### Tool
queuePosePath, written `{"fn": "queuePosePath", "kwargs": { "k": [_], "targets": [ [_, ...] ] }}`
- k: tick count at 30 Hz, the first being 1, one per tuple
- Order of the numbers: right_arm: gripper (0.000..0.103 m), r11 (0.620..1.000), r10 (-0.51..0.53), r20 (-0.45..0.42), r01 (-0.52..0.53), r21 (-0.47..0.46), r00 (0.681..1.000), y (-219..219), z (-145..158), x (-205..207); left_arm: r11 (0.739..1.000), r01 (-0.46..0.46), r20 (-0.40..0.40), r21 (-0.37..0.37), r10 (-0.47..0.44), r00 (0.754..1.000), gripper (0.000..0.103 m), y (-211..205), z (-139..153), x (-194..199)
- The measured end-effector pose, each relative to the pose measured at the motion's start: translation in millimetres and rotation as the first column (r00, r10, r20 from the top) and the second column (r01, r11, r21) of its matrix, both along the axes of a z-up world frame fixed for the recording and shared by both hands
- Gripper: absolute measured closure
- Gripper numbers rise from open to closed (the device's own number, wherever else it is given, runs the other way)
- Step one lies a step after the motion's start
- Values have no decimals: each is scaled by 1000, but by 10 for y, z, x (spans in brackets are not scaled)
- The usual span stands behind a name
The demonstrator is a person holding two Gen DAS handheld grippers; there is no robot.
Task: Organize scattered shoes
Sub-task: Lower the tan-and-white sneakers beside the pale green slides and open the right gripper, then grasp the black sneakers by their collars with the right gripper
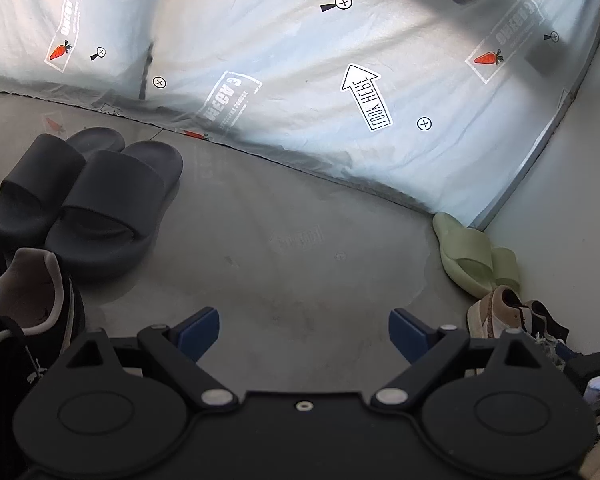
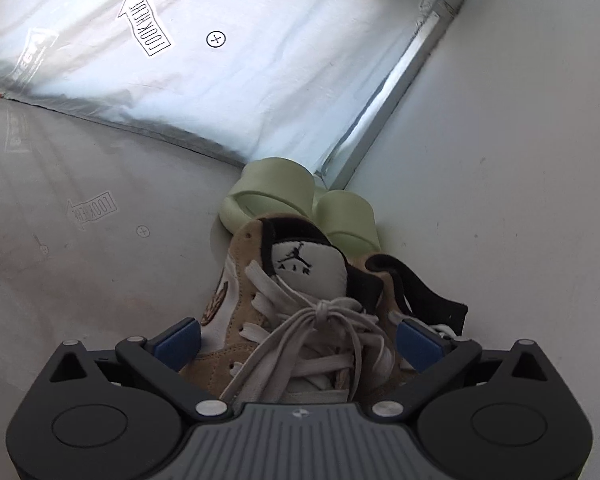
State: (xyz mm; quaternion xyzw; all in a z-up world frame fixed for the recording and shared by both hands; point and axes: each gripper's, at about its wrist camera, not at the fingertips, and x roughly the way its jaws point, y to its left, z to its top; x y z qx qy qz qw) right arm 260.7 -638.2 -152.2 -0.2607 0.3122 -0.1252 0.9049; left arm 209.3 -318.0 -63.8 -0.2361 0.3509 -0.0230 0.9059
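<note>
A tan sneaker [image 2: 300, 320] with pale tied laces and a white tongue stands upright between the right claw [image 2: 298, 344]'s spread blue pads, its mate [image 2: 416, 292] just right. Two green slides [image 2: 296, 200] lie beyond them. Ahead-left of the left claw [image 1: 304, 336], two dark slides [image 1: 88, 196] sit paired; a black sneaker [image 1: 40, 312] stands nearer.

Both grippers, left gripper [image 1: 304, 334] and right gripper [image 2: 298, 344], are showing black bodies, blue pads [image 1: 198, 334], silver screws [image 1: 219, 396].
</note>
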Motion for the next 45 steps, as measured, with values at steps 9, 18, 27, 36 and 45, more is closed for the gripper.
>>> {"fn": "queuePosePath", "kwargs": {
  "k": [9, 18, 27, 36, 45],
  "targets": [
    [1, 999, 35, -15, -35, 11, 999, -227, -12, 1, 1000, 26, 11, 15, -26, 1000, 11, -29, 33, 40],
    [1, 969, -136, -28, 138, 206, 990, -685, 54, 167, 1000, -19, 33, 3, 19, 999, 11, 69, 60, -17],
    [0, 934, -166, 15, 153, 322, 986, -799, 291, -37, 999, -50, 53, -14, 51, 997, 11, 97, 83, -256],
    [0, 888, -167, 148, 83, 452, 975, -792, 626, -479, 995, -102, 26, -12, 102, 994, 11, 218, 15, -834],
    [0, 837, -39, 69, -5, 547, 997, 22, 610, -548, 986, -168, 4, 10, 168, 986, 11, 618, -45, -1333]
  ]
}}
